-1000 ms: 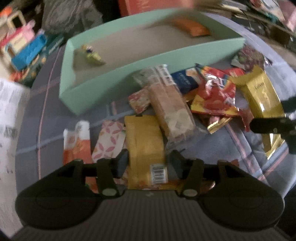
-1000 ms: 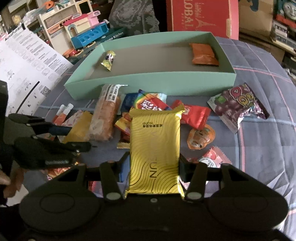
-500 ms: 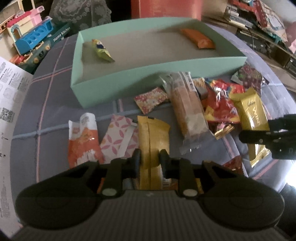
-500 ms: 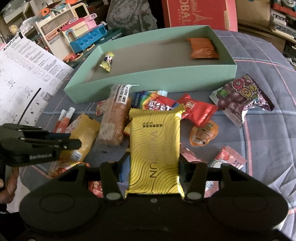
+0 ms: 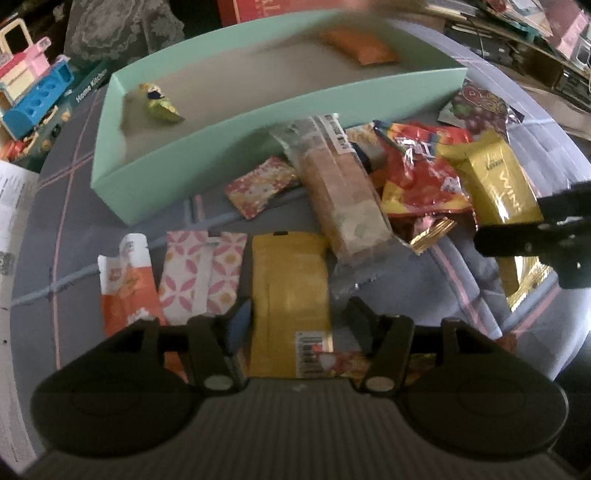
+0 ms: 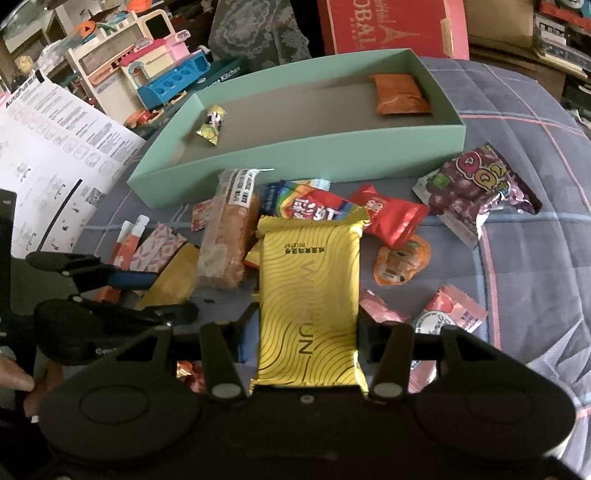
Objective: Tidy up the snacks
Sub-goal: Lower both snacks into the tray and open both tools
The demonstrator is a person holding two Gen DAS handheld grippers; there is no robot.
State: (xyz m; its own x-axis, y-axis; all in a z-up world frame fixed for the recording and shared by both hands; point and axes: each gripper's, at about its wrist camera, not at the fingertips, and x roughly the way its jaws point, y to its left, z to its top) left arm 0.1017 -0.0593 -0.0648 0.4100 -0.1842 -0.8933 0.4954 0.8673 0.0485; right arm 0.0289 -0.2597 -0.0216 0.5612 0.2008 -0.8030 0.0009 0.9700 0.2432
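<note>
Snacks in the mint box (image 6: 332, 151): two packets; right hand-held gripper (image 6: 306, 332) grips a gold pack (image 6: 310, 295).

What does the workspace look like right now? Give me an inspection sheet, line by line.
Surface: grey quilted cloth with pink stripes.
Job's things: mint tray holding an orange packet and a small yellow-green candy; loose snacks in front of it, among them a clear-wrapped bar, a purple gummy bag and a red packet.
Clutter: printed sheet at the cloth's left edge.
Grippers: right gripper shut on a gold wafer pack; left gripper opening, jaws either side of a mustard-yellow packet, not pressing it.
Cables: nothing seen.
Surroundings: toy kitchen set, red box, stacked items behind.
</note>
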